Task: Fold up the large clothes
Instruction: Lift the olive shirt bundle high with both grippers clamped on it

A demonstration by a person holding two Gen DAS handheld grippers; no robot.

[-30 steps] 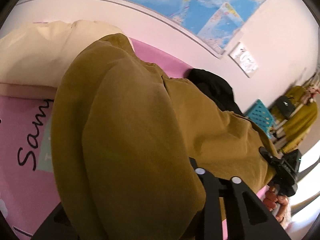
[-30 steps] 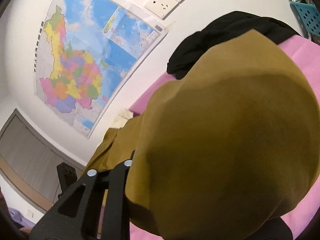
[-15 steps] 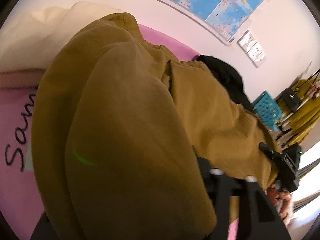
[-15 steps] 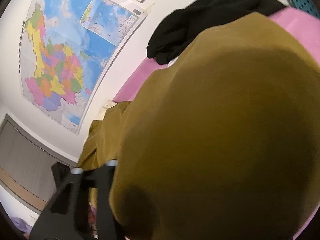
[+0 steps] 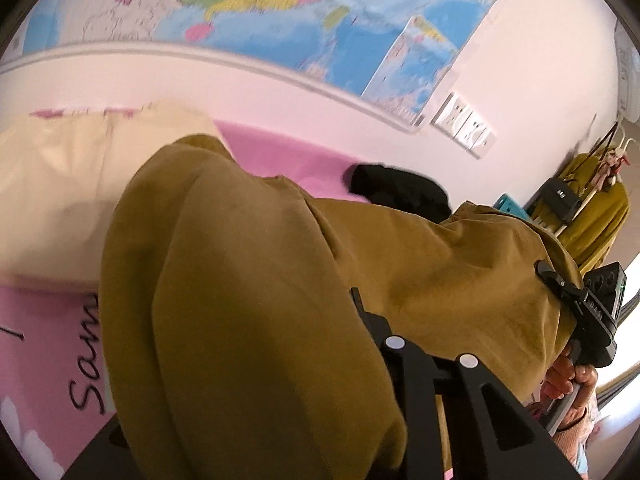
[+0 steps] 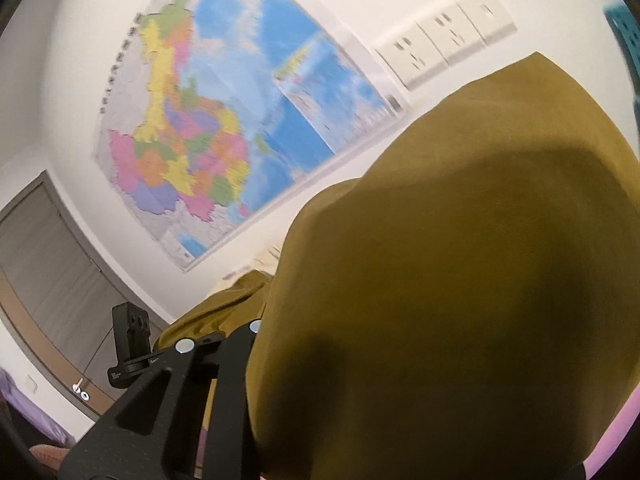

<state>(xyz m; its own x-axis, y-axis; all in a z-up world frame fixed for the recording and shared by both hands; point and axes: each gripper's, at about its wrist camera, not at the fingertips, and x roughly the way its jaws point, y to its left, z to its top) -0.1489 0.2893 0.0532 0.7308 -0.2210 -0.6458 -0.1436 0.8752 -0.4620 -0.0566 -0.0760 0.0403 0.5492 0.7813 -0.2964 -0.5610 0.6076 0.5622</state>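
Note:
A large mustard-brown garment [image 5: 248, 304] hangs stretched between my two grippers above the pink bed cover [image 5: 36, 344]. My left gripper [image 5: 352, 320] is shut on one edge of it; the cloth drapes over the fingers and hides the tips. In the right wrist view the same garment [image 6: 460, 280] fills most of the frame, and my right gripper [image 6: 256, 332] is shut on its other edge. The right gripper also shows at the right of the left wrist view [image 5: 560, 288], clamped on the cloth. The left gripper's camera body [image 6: 130, 336] shows at the lower left of the right wrist view.
A cream garment [image 5: 60, 184] and a black garment [image 5: 400, 192] lie on the bed by the wall. A map [image 6: 224, 128] and wall sockets [image 6: 444, 44] are on the wall. A mustard garment on a rack [image 5: 592, 216] and a teal basket [image 5: 506, 202] stand at the right.
Both grippers have tilted up with the garment: more wall and map show now, and the black garment has dropped out of the right wrist view. The grips are unchanged.

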